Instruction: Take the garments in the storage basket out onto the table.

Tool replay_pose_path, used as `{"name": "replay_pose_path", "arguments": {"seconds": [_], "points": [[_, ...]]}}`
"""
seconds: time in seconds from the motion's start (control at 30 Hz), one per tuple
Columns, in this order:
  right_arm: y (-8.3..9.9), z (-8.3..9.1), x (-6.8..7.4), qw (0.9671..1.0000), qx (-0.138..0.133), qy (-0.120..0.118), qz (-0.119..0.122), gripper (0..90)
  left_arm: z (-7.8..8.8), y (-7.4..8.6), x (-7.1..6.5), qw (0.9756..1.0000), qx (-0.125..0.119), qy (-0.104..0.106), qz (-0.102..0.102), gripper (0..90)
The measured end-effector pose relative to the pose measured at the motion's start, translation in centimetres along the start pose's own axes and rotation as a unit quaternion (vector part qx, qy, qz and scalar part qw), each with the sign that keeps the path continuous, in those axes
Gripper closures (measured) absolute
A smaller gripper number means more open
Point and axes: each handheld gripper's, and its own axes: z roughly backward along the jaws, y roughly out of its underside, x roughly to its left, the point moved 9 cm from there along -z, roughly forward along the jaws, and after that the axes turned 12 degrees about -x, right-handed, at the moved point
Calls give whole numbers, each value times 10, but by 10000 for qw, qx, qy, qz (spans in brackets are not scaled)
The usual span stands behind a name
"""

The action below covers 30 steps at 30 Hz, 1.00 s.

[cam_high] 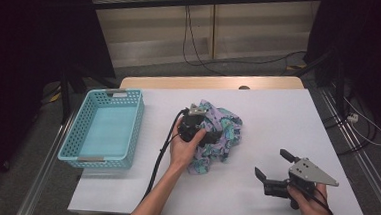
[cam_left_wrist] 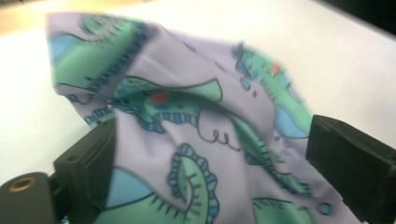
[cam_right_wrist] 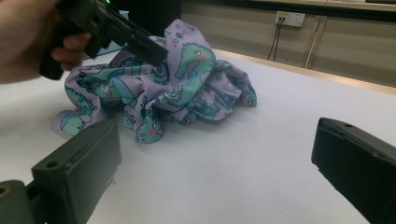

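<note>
A crumpled lilac cloth (cam_high: 223,132) printed with green seahorses lies in a heap at the middle of the white table (cam_high: 278,108). A hand holds my left gripper (cam_high: 208,134) against the cloth's left side. In the left gripper view its jaws stand wide apart, and the cloth (cam_left_wrist: 187,116) drapes between them and over the left jaw. My right gripper (cam_high: 273,163) rests near the table's front right, open with nothing in it, and points toward the cloth (cam_right_wrist: 187,88). In the right gripper view the left gripper (cam_right_wrist: 154,49) pokes into the top of the heap.
A light blue plastic basket (cam_high: 85,111) with nothing in it stands at the table's left edge. The left gripper's black cable (cam_high: 160,156) trails back to the front edge. Cables lie on the floor behind and to the right of the table.
</note>
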Motion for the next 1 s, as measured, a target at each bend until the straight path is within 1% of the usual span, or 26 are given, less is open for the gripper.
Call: {"name": "replay_pose_path", "arguments": {"seconds": [0.03,0.07,0.1,0.13,0.17,0.2,0.23,0.3,0.33,0.37,0.4,0.47,0.53,0.57,0.63,0.7,0.77,0.83,0.9,0.93,0.97,1.0], "points": [[0,0,0,10000,-1,10,-1,12,4,-3,1,9999,-54,-43,-79,73],[0,1,0,10000,-1,20,-4,12,7,-4,0,9998,-57,-50,-169,71],[-1,1,0,10000,-8,31,1,12,11,-7,0,9995,-128,-74,-290,66],[-1,1,0,10000,-18,34,7,12,15,-10,-1,9989,-254,-79,-394,66],[-1,1,0,10000,-13,32,5,12,18,-14,-1,9984,-384,-118,-397,68],[-1,1,1,10000,-11,37,16,12,22,-17,-2,9984,-505,-57,-244,67],[-1,0,1,10000,-7,34,18,12,26,-20,-2,9981,-592,-34,-195,72],[-1,0,1,10000,-3,25,29,12,32,-25,1,9960,-684,-312,-481,71],[-1,0,1,10000,-6,26,26,12,33,-26,2,9957,-687,-350,-513,69],[-1,0,2,10000,-6,27,19,12,34,-26,2,9960,-676,-285,-504,68],[-1,0,2,10000,2,17,23,12,37,-27,3,9960,-679,-286,-514,70],[-1,0,2,10000,-8,8,18,12,45,-30,5,9953,-769,-253,-539,65],[-2,1,2,10000,-20,7,14,12,55,-29,7,9946,-790,-290,-611,66],[-1,1,2,10000,-8,19,10,12,59,-28,7,9944,-814,-270,-609,65],[-1,0,1,10000,-3,28,8,12,69,-27,8,9945,-879,-247,-509,67],[-1,0,2,10000,0,23,21,12,79,-26,9,9943,-907,-251,-504,66],[-1,-1,2,10000,12,22,28,12,88,-26,9,9931,-942,-303,-623,67],[-1,-1,3,10000,17,19,28,12,97,-24,9,9925,-971,-310,-676,66],[0,-1,3,10000,18,21,27,12,106,-20,10,9915,-1027,-393,-697,64],[0,-1,3,10000,21,22,28,12,110,-19,11,9904,-1083,-456,-724,64],[0,-1,3,10000,22,26,27,12,114,-17,12,9898,-1132,-507,-700,65],[0,-1,3,10000,23,29,25,12,119,-14,13,9902,-1110,-528,-670,68]]}}
